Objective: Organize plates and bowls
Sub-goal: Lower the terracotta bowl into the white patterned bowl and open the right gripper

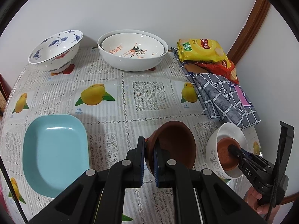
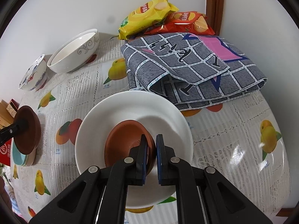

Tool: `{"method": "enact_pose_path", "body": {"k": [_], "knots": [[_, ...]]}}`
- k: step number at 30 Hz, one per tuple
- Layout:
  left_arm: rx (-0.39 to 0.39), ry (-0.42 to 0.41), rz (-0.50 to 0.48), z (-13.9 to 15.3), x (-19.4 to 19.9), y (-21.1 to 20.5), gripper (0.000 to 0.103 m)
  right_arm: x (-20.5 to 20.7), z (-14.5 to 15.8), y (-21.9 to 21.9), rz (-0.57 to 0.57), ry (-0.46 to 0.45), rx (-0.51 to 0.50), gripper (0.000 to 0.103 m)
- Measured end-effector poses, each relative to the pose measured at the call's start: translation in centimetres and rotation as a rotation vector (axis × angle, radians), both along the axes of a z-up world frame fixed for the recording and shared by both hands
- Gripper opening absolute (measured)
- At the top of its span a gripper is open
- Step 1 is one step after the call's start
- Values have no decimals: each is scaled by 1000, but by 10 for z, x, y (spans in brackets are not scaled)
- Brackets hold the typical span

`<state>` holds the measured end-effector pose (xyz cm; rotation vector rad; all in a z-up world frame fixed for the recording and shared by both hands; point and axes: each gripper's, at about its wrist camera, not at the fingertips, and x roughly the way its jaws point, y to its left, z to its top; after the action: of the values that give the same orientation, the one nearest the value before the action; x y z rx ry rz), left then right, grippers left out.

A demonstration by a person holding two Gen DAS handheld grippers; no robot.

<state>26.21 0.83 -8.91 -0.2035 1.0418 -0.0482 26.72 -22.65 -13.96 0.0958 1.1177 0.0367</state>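
My left gripper (image 1: 149,141) is shut on the rim of a dark brown bowl (image 1: 175,143), which hangs tilted above the tablecloth, just right of a light blue rectangular dish (image 1: 56,149). My right gripper (image 2: 151,140) is shut on the rim of a small terracotta bowl (image 2: 123,143) that lies inside a white bowl (image 2: 164,112) with a grey scroll pattern. The right wrist view shows the left gripper (image 2: 20,125) with the dark brown bowl (image 2: 28,140) over the blue dish (image 2: 18,158). The left wrist view shows the right gripper (image 1: 232,147) in the terracotta bowl (image 1: 224,156).
At the back stand a blue-and-white crane bowl (image 1: 56,52) and a big white bowl (image 1: 130,61) with a lemon-print bowl (image 1: 132,45) nested in it. A folded grey checked cloth (image 2: 196,65) and two crisp bags (image 2: 149,16) fill the right corner by the wall.
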Motion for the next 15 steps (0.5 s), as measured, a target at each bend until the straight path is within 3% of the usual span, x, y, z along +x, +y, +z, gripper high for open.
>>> {"method": "enact_pose_path", "body": {"k": [15], "knots": [[-29,8,4,-4,4,6,9,11,-11,21,4,8,-208,12]]}}
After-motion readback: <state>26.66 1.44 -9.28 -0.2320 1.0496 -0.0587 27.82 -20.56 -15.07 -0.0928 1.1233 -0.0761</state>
